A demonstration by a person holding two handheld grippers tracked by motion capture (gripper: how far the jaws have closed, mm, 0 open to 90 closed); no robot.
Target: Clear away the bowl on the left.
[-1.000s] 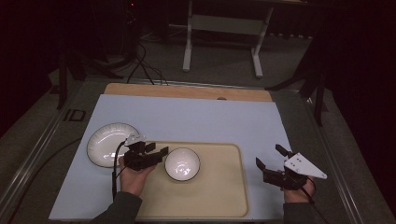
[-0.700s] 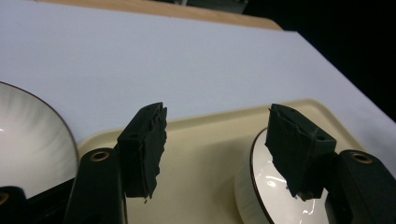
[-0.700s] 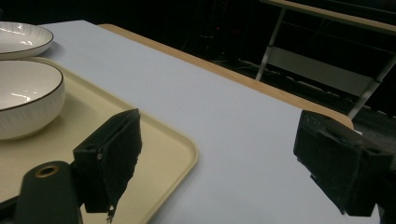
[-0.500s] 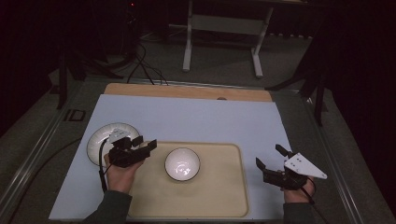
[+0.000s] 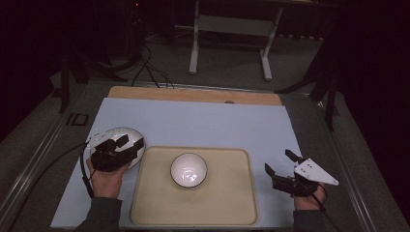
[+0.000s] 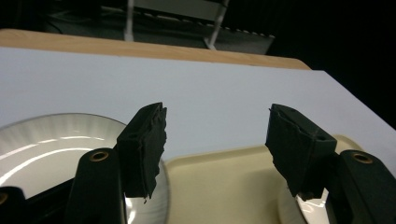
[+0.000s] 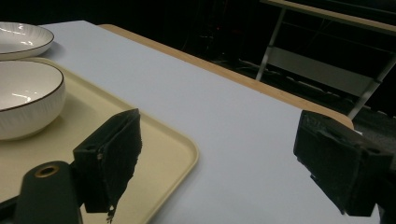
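Observation:
A white bowl (image 5: 188,169) with a dark rim stands in the middle of a beige tray (image 5: 227,193). Left of the tray lies a white ribbed plate (image 5: 117,133). My left gripper (image 5: 131,143) hovers over that plate, jaws open and nothing between them. In the left gripper view the left gripper (image 6: 219,140) looks across the plate (image 6: 46,144) and the tray's corner (image 6: 219,186), with the bowl's edge (image 6: 310,211) at lower right. My right gripper (image 5: 279,161) rests open beside the tray's right edge. The right gripper view has the right gripper (image 7: 219,154), the bowl (image 7: 23,98), the plate (image 7: 18,39) and the tray (image 7: 154,158).
A pale blue mat (image 5: 193,123) covers the table, with a wooden strip (image 5: 193,94) along its far edge. A white metal stand (image 5: 229,29) is on the dark floor beyond. A cable (image 5: 53,162) trails off the left of the mat.
My left gripper has drawn away from the bowl to the left and now hangs over the plate, still open. The bowl stays on the tray. The right gripper has not moved.

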